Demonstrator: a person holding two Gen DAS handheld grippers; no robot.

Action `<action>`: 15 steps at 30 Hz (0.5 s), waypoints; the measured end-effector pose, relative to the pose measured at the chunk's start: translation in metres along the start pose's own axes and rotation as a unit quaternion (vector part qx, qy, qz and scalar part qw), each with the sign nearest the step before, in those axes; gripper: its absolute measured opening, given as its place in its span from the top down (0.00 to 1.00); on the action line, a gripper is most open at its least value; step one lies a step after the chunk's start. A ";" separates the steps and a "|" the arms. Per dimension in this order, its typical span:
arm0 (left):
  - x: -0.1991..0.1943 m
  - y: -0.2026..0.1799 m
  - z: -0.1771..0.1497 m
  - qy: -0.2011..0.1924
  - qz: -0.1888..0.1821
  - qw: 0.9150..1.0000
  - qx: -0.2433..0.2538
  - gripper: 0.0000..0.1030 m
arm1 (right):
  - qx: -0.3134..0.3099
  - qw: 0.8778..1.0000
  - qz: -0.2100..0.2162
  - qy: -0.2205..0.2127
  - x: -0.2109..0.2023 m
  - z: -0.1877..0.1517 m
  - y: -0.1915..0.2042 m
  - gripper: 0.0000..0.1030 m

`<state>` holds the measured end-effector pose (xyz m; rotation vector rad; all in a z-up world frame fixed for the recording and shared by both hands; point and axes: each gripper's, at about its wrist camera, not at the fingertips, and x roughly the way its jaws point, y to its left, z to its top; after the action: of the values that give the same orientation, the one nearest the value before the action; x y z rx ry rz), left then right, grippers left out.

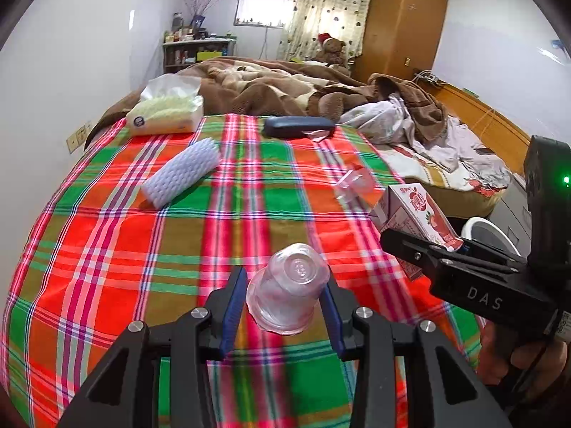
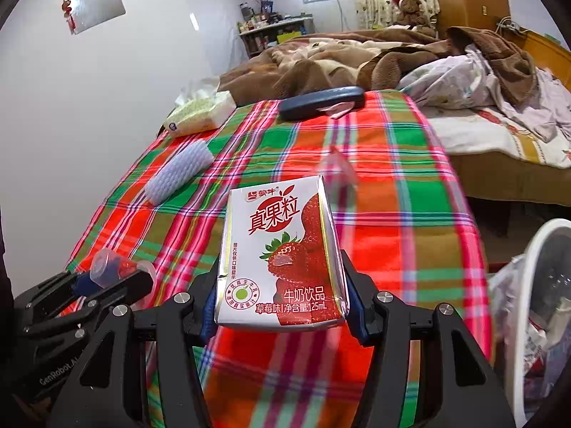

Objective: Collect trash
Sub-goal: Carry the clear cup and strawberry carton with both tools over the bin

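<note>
Left gripper [image 1: 285,294]: jaws closed onto a clear plastic cup [image 1: 288,290], which lies upside down between the blue pads [image 1: 233,312]; in the right wrist view the same cup [image 2: 103,262] appears at 8 o'clock, pinched and raised off the cloth.
Right gripper [image 2: 282,308]: jaws clamped on the two narrow sides of a strawberry milk carton [image 2: 282,256], printed face toward the lens; in the left wrist view the carton [image 1: 417,214] sits at 3 o'clock.
Surface: plaid cloth [image 1: 150,249] spread over a bed.
Bin: white basket [image 2: 535,260] with a plastic liner, at 4 o'clock in the right wrist view, just beside the cloth's edge; some waste is already inside.
Remaining litter: a crumpled clear wrapper [image 1: 351,183] at 1 o'clock of the cup.
Other items: white foam sponge [image 1: 182,174] at 11 o'clock, tissue pack [image 1: 166,112] beyond it, dark case [image 1: 298,126] at 12 o'clock.
Handling, cup: judged very light, thin-walled and slick; it will buckle under a hard squeeze, so light pressure across the mid-wall suits it.
Handling, carton: judged light and probably empty; the panels dent, the folded edges are stiffer, so the side grip near the base is sound.
</note>
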<state>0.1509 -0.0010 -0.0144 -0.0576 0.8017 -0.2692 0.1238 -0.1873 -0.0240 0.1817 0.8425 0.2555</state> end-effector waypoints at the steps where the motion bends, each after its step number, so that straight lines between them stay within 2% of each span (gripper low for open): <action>1: -0.001 -0.003 0.000 -0.001 -0.001 1.000 0.003 0.60 | 0.002 1.000 -0.002 -0.003 -0.004 -0.002 -0.003 0.44; 15: -0.017 -0.075 -0.002 -0.015 -0.040 0.997 0.065 0.60 | 0.044 0.997 -0.037 -0.044 -0.059 -0.021 -0.050 0.44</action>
<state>0.1217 -0.0685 0.0078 0.0278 0.7511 -0.3950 0.0778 -0.2509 -0.0085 0.2424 0.7722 0.1397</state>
